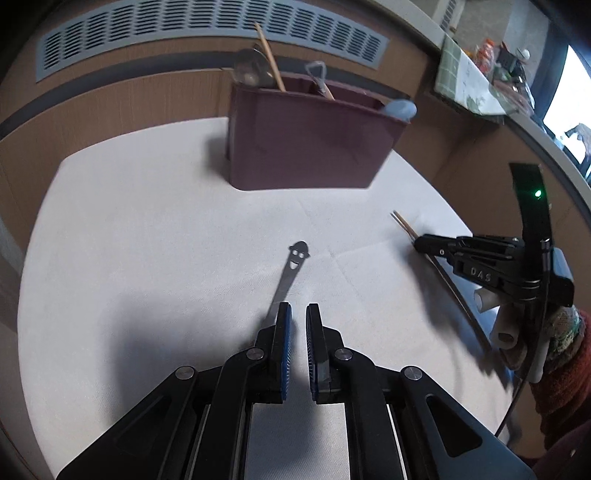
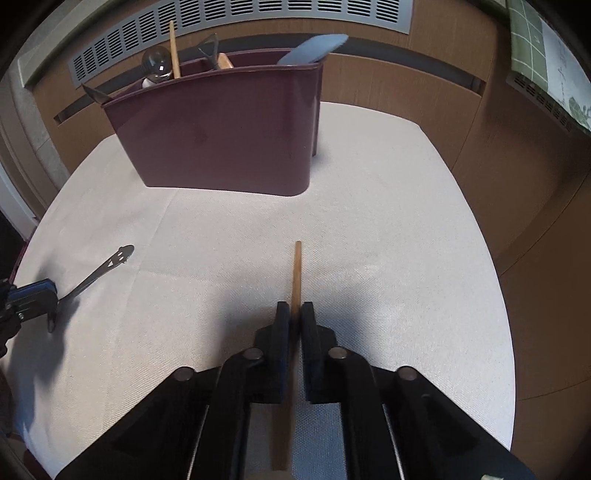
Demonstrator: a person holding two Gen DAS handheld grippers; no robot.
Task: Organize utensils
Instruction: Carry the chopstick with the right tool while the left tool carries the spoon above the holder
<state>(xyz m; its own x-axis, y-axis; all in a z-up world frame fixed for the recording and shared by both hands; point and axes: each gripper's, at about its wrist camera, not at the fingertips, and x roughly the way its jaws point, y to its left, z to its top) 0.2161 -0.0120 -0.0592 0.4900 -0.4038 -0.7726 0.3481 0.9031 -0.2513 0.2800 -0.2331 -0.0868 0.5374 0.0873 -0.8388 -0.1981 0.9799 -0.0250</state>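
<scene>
While the left tool (image 1: 297, 314) hangs low over the white cloth-covered table (image 1: 147, 229), its blue-padded fingers (image 1: 284, 332) are drawn close together with only a thin gap between them, and nothing sits in that gap. A flat grey metal utensil handle with a smiling face cut into its end (image 1: 291, 269) lies on the cloth just ahead, its lower part running beside and behind the left finger; whether the finger touches it cannot be told. In the right wrist view this same handle (image 2: 107, 267) stretches out from the left tool's tip (image 2: 48, 295) at the frame's left edge.

The right tool (image 2: 295, 314) is pinching a thin light-brown wooden stick (image 2: 296, 273) between its black fingers; the stick runs down between them and pokes out forward over the cloth. From the left wrist view the right tool (image 1: 419, 243) is seen at the right, gripping the stick (image 1: 402, 223), with a person's hand (image 1: 517, 325) in a knitted sleeve behind it.

At the far end of the table stands a dark maroon plastic utensil caddy (image 2: 221, 129), already holding a shiny metal ladle (image 2: 157, 62), another wooden stick (image 2: 173, 48), a wooden-handled peeler (image 2: 214, 51) and a pale blue spatula (image 2: 314, 48). Behind it runs a wood-panelled wall with a grey vent grille (image 2: 258, 14).
</scene>
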